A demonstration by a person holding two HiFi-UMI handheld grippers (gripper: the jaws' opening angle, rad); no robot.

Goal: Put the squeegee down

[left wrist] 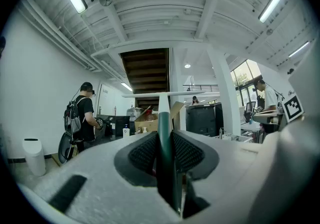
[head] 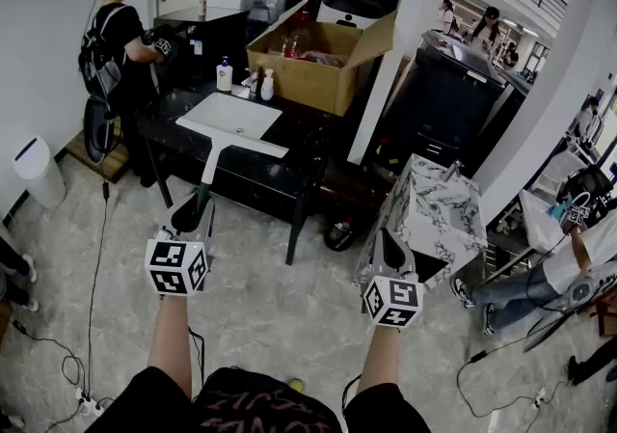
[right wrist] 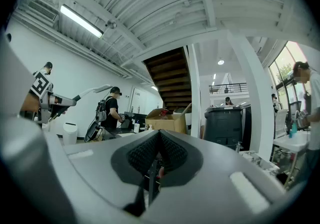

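left gripper (head: pixel 191 221) is clamped on the dark green handle of the squeegee (head: pixel 214 156) and held level in the air. the squeegee's white blade shows against the near edge of the white sink (head: pixel 227 113) in the black counter (head: pixel 307 144). a cardboard box (head: pixel 313 74) stands further right on that counter. right gripper (head: pixel 390 248) has its jaws together on nothing, near a marbled washstand (head: pixel 434 219).

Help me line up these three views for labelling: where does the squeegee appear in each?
Head view: left of centre, the squeegee rises from the left gripper.
Left gripper view: dead centre, handle clamped between the jaws, blade across its top.
Right gripper view: far left, at mid-height, small.
Shared landmark: the open cardboard box.
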